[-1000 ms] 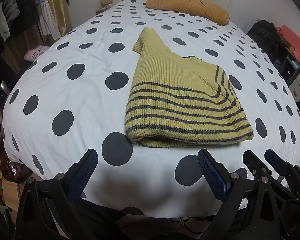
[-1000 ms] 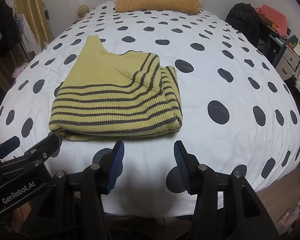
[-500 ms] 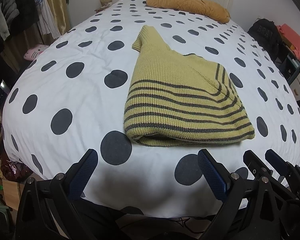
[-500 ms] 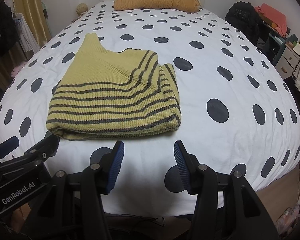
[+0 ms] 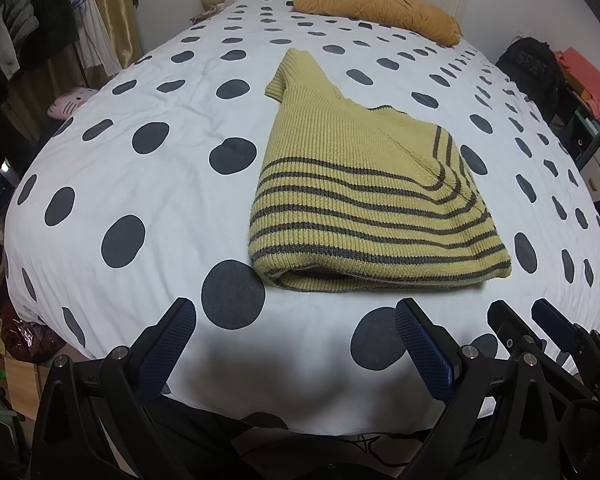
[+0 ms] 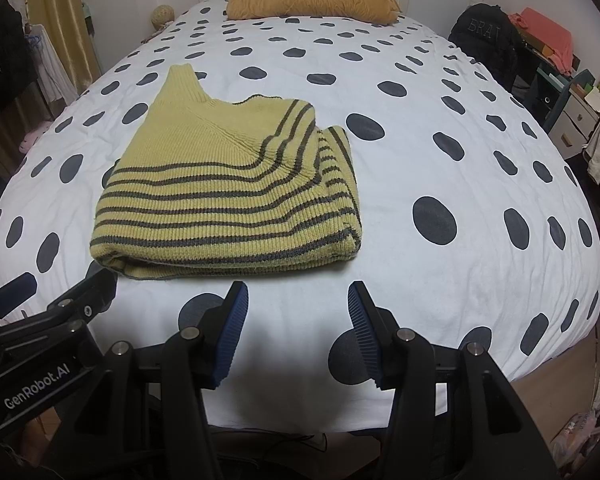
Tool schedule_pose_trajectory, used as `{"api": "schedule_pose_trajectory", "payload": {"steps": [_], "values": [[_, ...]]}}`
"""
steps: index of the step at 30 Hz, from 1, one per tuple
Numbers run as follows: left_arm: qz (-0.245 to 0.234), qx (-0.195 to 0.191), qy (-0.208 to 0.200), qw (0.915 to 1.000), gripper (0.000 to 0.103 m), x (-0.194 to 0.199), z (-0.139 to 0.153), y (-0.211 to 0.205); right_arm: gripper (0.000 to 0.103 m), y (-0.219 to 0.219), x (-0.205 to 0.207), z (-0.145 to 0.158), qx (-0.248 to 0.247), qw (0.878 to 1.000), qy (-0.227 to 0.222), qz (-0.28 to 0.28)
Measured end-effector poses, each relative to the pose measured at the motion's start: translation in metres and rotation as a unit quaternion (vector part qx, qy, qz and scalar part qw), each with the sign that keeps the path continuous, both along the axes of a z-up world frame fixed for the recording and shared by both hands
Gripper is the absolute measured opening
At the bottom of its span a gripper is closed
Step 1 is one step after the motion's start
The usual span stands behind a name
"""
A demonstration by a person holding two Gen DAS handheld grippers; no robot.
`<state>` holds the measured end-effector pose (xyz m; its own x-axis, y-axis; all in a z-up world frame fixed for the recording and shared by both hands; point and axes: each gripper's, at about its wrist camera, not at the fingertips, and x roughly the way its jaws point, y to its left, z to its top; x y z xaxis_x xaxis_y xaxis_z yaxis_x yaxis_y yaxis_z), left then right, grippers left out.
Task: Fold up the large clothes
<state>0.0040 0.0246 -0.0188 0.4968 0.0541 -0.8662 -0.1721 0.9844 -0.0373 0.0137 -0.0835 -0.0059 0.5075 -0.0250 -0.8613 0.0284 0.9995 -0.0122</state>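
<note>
A yellow knitted sweater with dark stripes (image 5: 364, 200) (image 6: 228, 196) lies folded into a thick rectangle on the white bed cover with dark dots (image 5: 140, 160) (image 6: 440, 152). One sleeve end sticks out toward the headboard. My left gripper (image 5: 296, 320) hovers over the bed's near edge, short of the sweater's fold, jaws wide apart and empty. My right gripper (image 6: 298, 304) hangs beside it, also short of the sweater, jaws apart with nothing between them. Each gripper shows at the edge of the other's view.
An orange-brown pillow (image 5: 376, 8) (image 6: 312, 0) lies at the headboard. A black backpack (image 6: 484, 40) and cluttered shelves stand right of the bed. Hanging clothes and a curtain (image 5: 112, 12) line the left side, with a pink plush (image 5: 70, 102) below.
</note>
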Motion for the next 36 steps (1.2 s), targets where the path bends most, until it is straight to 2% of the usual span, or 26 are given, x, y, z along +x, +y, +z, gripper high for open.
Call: {"api": "schedule_pose_trajectory", "payload": {"steps": [29, 36], "values": [[0.000, 0.000, 0.001, 1.0000, 0.100, -0.0003, -0.0011, -0.0008, 0.053, -0.0034, -0.0003, -0.0005, 0.000, 1.000, 0.003, 0.000], [-0.001, 0.015, -0.006, 0.9999, 0.100, -0.0019, -0.0020, -0.0043, 0.053, -0.0058, -0.0025, -0.0022, -0.001, 1.000, 0.004, 0.000]]}}
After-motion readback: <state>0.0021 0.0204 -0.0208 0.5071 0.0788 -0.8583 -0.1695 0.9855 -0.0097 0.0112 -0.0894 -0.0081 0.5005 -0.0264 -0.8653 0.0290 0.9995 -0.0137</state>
